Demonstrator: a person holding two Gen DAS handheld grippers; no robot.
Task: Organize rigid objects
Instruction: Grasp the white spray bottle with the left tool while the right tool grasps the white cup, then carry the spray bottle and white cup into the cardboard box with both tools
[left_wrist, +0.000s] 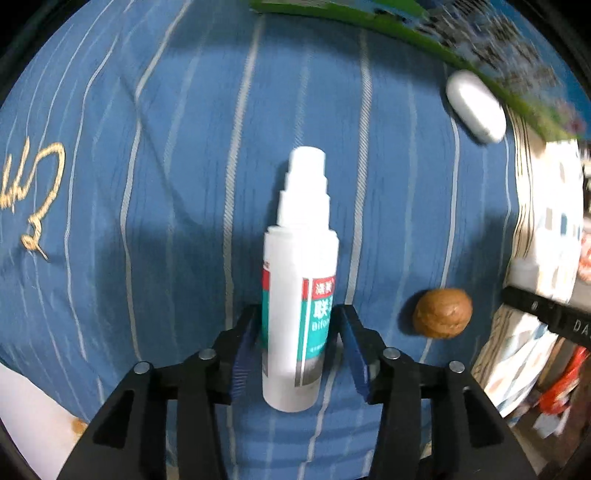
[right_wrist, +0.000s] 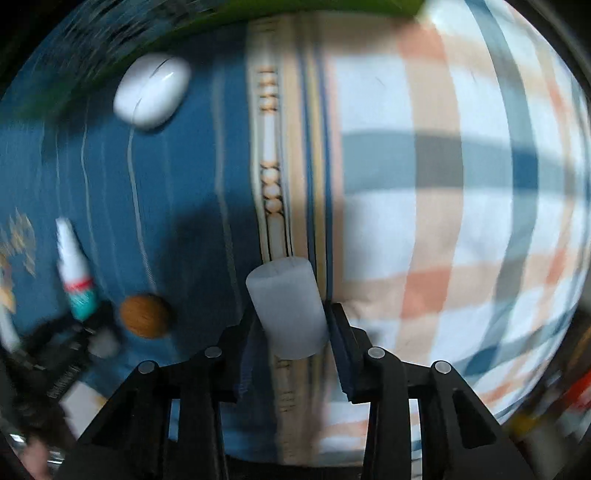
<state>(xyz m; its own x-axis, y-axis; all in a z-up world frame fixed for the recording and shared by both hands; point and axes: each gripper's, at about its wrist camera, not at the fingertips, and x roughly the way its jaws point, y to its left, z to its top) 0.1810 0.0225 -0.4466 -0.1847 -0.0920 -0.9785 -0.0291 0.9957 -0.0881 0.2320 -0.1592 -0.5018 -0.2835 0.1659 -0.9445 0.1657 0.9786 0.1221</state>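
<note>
The left gripper (left_wrist: 295, 343) has a white spray bottle (left_wrist: 299, 295) between its two fingers (left_wrist: 243, 354). The fingers are partly open. The left blue pad sits right against the bottle's side. On the right there looks to be a thin gap, so I cannot tell if the bottle is squeezed tight. The bottle has a teal and red label and no cap on its white nozzle. It points away from the camera over the blue striped bed sheet (left_wrist: 166, 184).

A brown walnut (left_wrist: 442, 313) lies on the sheet just to the right of the gripper. A white oval case (left_wrist: 475, 106) lies farther off, near a green and blue package (left_wrist: 480, 44) at the top.

The right gripper (right_wrist: 291, 332) holds a frosted white cap (right_wrist: 286, 308) between its fingers (right_wrist: 341, 332). The fingers are pressed on both sides of the cap, and the cap tilts a bit to the left. Under it the blue sheet meets a checked cloth (right_wrist: 461, 184).

This blurry view also shows the spray bottle (right_wrist: 75, 269) at the far left, the walnut (right_wrist: 144, 315) beside it, and the white case (right_wrist: 152, 90) higher up.
</note>
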